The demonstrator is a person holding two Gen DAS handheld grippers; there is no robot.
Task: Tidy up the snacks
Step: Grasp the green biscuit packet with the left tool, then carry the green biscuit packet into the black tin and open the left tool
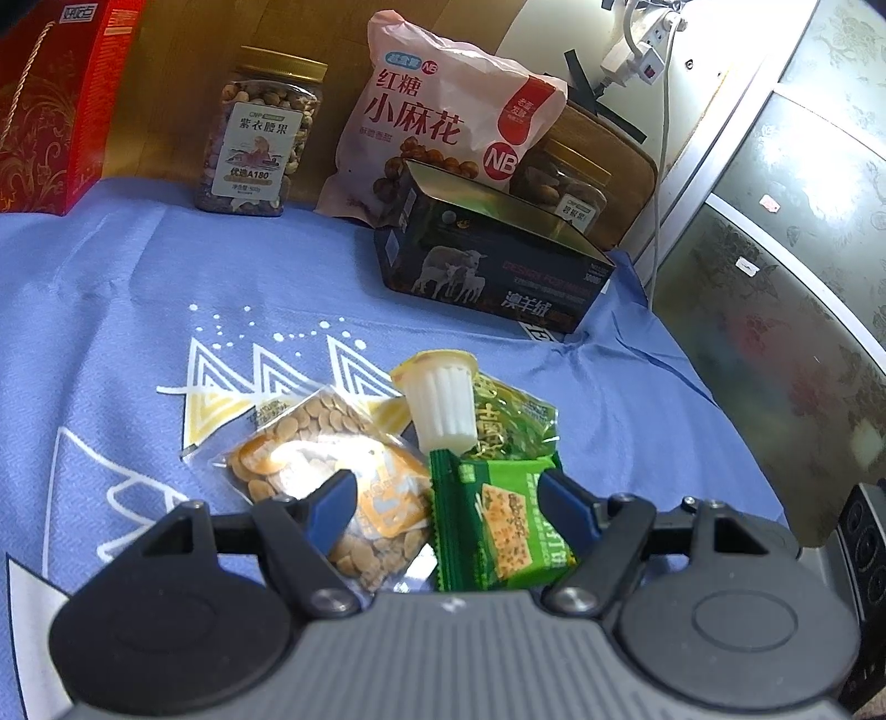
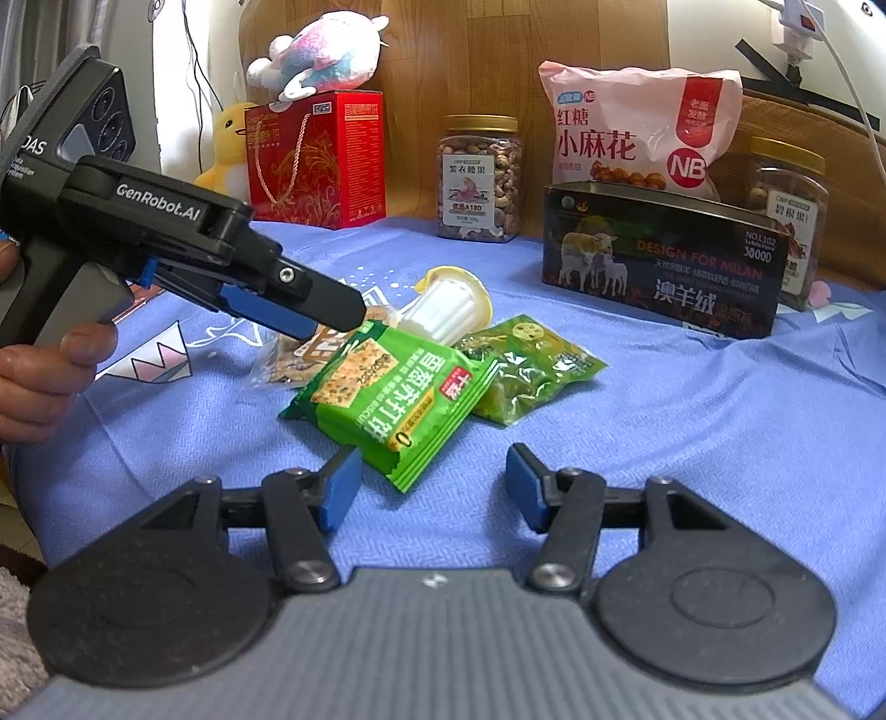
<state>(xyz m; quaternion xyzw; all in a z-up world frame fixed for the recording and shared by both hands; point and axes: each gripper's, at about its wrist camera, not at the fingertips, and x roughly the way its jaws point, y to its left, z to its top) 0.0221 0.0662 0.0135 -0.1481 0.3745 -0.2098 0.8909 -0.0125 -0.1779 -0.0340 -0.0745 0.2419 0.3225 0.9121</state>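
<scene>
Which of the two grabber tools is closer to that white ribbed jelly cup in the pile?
The left. The left gripper hangs over the snack pile just beside the jelly cup, jaws open. The right gripper sits farther back, on the near side of the green cracker packet, also open.

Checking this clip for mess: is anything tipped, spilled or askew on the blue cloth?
Yes: the jelly cup lies tipped on its side atop the loose pile with the green cracker pack and the bean packet. Nothing spilled; the nut jar stands upright.

A home bedroom: blue printed bedsheet (image 2: 664,432), plush toys (image 2: 321,50) and a wooden headboard (image 2: 470,66).
</scene>
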